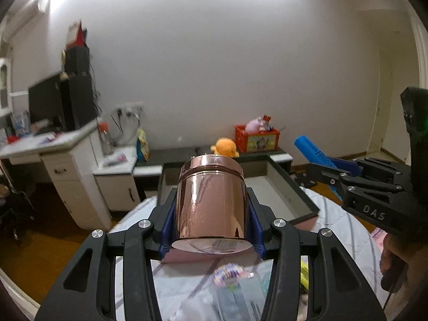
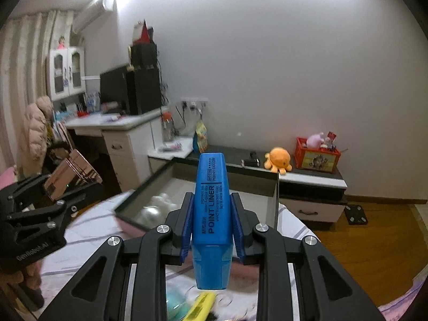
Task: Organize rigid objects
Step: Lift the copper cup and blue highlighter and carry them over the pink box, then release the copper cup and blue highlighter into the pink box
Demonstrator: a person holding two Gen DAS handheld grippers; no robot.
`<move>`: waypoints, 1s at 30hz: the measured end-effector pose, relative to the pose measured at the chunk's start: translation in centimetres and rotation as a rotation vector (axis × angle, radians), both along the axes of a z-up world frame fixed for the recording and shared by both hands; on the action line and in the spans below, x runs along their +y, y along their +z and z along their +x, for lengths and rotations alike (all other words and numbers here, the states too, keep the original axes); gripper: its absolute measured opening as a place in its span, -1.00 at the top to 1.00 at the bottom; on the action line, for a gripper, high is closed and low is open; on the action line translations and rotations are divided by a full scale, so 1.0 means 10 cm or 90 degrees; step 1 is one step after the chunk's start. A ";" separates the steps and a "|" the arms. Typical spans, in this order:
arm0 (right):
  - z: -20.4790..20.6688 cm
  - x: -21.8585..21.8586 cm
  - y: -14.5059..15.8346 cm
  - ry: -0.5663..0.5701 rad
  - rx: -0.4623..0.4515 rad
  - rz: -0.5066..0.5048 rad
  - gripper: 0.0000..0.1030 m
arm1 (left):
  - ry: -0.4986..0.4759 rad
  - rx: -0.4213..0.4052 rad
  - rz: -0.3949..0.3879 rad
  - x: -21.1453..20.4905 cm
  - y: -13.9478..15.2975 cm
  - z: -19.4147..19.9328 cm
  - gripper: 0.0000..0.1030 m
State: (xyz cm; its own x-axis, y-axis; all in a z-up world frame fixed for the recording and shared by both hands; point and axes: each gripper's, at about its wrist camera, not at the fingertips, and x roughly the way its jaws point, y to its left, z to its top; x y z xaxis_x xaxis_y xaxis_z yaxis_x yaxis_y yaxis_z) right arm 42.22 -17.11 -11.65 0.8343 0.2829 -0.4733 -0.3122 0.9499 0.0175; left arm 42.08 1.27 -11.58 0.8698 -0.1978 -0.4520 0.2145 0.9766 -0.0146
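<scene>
A shiny rose-gold tin with a lid is held upright above the bed, my left gripper shut on its sides with blue pads. My right gripper is shut on a blue highlighter marked "POINT LINER", which points away and upward. In the left wrist view the right gripper with the blue highlighter shows at the right; in the right wrist view the left gripper with the tin shows at the left. A dark-framed tray box lies ahead on the bed.
A bed sheet with stripes lies below. A yellow marker and small items lie under the grippers. Beyond stand a low cabinet with an orange plush and a red crate, plus a white desk at the left.
</scene>
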 end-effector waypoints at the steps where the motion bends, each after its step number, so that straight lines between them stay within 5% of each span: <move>1: 0.08 -0.01 -0.04 -0.001 0.007 -0.004 0.48 | -0.002 0.013 -0.002 0.01 -0.06 0.14 0.08; 7: 0.78 0.01 -0.52 -0.013 0.108 -0.042 0.48 | -0.015 0.092 0.001 -0.01 -0.39 0.70 0.08; 14: 1.05 0.05 -0.95 -0.007 0.185 -0.078 0.48 | -0.019 0.194 0.007 -0.04 -0.75 1.16 0.08; 22: 1.11 0.01 -1.02 -0.009 0.213 -0.064 0.47 | -0.028 0.212 0.034 -0.13 -0.79 1.22 0.05; 25: 1.09 0.02 -1.00 -0.011 0.220 -0.058 0.47 | -0.024 0.219 0.032 -0.10 -0.78 1.22 -0.10; 27: 1.08 0.02 -0.98 -0.015 0.221 -0.056 0.38 | -0.025 0.227 0.026 -0.07 -0.77 1.20 -0.31; 30: 0.99 0.03 -0.90 -0.015 0.205 -0.053 -0.14 | -0.026 0.208 0.024 -0.03 -0.68 1.10 -0.43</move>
